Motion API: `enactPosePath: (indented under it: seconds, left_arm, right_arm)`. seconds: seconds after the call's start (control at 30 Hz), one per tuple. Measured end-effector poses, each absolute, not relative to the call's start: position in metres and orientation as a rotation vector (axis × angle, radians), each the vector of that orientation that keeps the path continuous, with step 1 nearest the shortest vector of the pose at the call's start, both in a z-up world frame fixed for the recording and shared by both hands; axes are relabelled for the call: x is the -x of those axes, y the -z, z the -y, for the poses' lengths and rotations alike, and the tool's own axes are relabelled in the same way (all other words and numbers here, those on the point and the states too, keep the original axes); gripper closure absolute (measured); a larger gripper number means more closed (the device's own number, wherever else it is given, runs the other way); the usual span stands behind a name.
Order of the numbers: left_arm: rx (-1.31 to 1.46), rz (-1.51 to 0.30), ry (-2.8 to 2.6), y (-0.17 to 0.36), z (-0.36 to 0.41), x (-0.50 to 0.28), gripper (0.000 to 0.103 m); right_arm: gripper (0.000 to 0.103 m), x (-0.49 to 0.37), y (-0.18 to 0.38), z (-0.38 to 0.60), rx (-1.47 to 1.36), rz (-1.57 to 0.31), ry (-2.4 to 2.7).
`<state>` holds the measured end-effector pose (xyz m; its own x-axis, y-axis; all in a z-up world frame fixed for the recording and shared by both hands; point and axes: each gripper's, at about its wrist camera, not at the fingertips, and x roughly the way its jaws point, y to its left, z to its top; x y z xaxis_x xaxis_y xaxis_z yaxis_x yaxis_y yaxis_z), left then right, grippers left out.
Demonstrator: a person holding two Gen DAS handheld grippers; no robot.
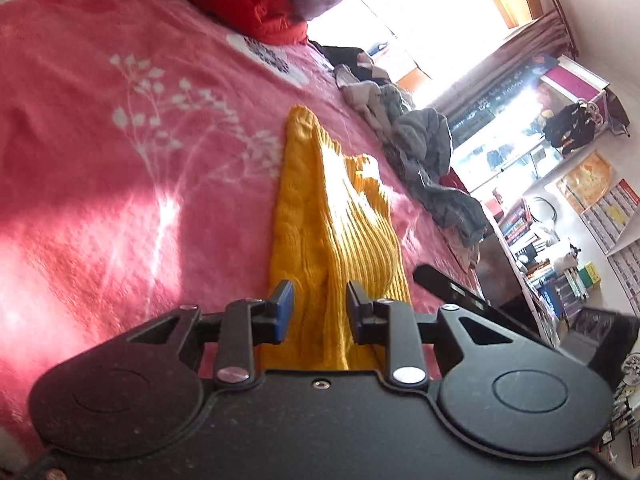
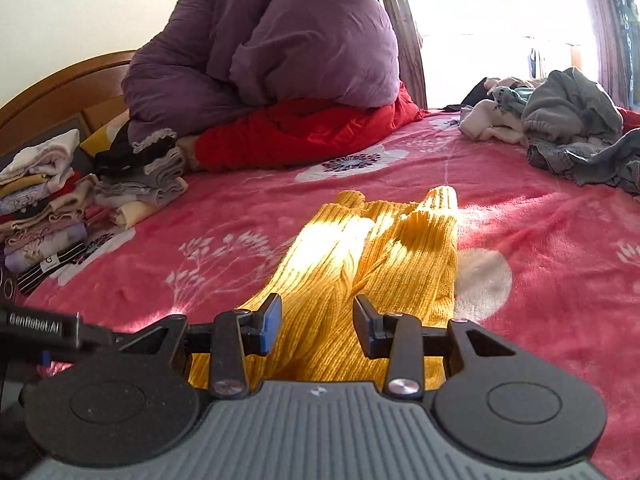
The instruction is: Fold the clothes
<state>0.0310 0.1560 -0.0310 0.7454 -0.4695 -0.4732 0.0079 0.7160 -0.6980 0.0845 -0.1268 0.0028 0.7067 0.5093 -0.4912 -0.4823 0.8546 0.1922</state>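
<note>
A yellow ribbed knit garment [image 1: 320, 216] lies folded lengthwise on the pink floral blanket [image 1: 120, 140]. It also shows in the right wrist view [image 2: 360, 264]. My left gripper [image 1: 320, 304] is open, its jaws standing either side of the garment's near end, with fabric between them. My right gripper [image 2: 318, 316] is open too, just over the garment's near edge, with fabric showing in the gap. Neither pinches the cloth.
A pile of unfolded grey and white clothes [image 2: 560, 120] lies at the far right of the bed. Stacks of folded clothes [image 2: 48, 208] stand at the left by the headboard. A purple duvet [image 2: 272, 44] sits on a red quilt [image 2: 312, 132]. Shelves [image 1: 540, 240] stand beside the bed.
</note>
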Motion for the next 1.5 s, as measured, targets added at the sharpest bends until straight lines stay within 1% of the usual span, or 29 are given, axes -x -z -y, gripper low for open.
enactPosePath:
  seconds: [0.13,0.27,0.3,0.4,0.67,0.73,0.8,0.87,0.9,0.93,1.03,1.07,1.17,1.2,1.33,1.4,1.5]
  left_arm:
    - [0.773,-0.668,0.285,0.03,-0.17,-0.052,0.078]
    - [0.756,-0.652,0.313,0.022,-0.164,-0.087,0.077]
    - [0.746,-0.655,0.322,0.021,-0.161,-0.097,0.074]
    - [0.711,-0.663,0.343,0.018,-0.149,-0.127,0.062]
    - [0.6,-0.708,0.329,0.032,-0.131,-0.179,0.062]
    - [0.596,-0.709,0.327,0.034,-0.131,-0.185,0.063]
    - [0.584,-0.711,0.324,0.036,-0.131,-0.191,0.064]
    - [0.565,-0.716,0.316,0.039,-0.13,-0.196,0.078]
    - [0.557,-0.718,0.32,0.041,-0.128,-0.199,0.097]
    - [0.557,-0.716,0.332,0.042,-0.127,-0.2,0.099]
    - [0.553,-0.687,0.344,0.037,-0.127,-0.195,0.1]
    - [0.55,-0.69,0.338,0.037,-0.128,-0.196,0.1]
    - [0.551,-0.734,0.305,0.048,-0.128,-0.2,0.1]
    - [0.546,-0.74,0.302,0.05,-0.128,-0.201,0.1]
    - [0.444,-0.71,0.302,0.033,-0.121,-0.196,0.099]
    - [0.349,-0.637,0.278,0.019,-0.117,-0.188,0.099]
    - [0.261,-0.556,0.348,0.004,-0.106,-0.185,0.099]
  right_arm:
    - [0.062,-0.065,0.003,0.12,0.021,-0.517,-0.569]
    - [0.062,-0.052,0.007,0.108,0.101,-0.478,-0.602]
    - [0.062,-0.051,0.007,0.104,0.111,-0.471,-0.613]
    - [0.062,-0.05,0.009,0.093,0.155,-0.458,-0.644]
    - [0.057,-0.052,0.01,0.075,0.193,-0.435,-0.681]
    - [0.054,-0.056,0.007,0.073,0.177,-0.426,-0.684]
    - [0.049,-0.063,0.008,0.072,0.154,-0.435,-0.683]
    - [0.049,-0.071,0.012,0.07,0.134,-0.454,-0.676]
    - [0.048,-0.075,0.014,0.069,0.125,-0.465,-0.673]
    - [0.048,-0.077,0.019,0.069,0.126,-0.479,-0.675]
    - [0.046,-0.078,0.025,0.067,0.133,-0.508,-0.682]
    - [0.044,-0.08,0.027,0.067,0.123,-0.524,-0.682]
    - [0.039,-0.092,0.037,0.07,0.07,-0.617,-0.686]
    - [0.039,-0.094,0.041,0.072,0.05,-0.62,-0.696]
    - [0.039,-0.085,0.032,0.074,0.056,-0.583,-0.696]
    - [0.041,-0.078,0.023,0.076,0.064,-0.539,-0.694]
    - [0.041,-0.073,0.013,0.078,0.089,-0.466,-0.661]
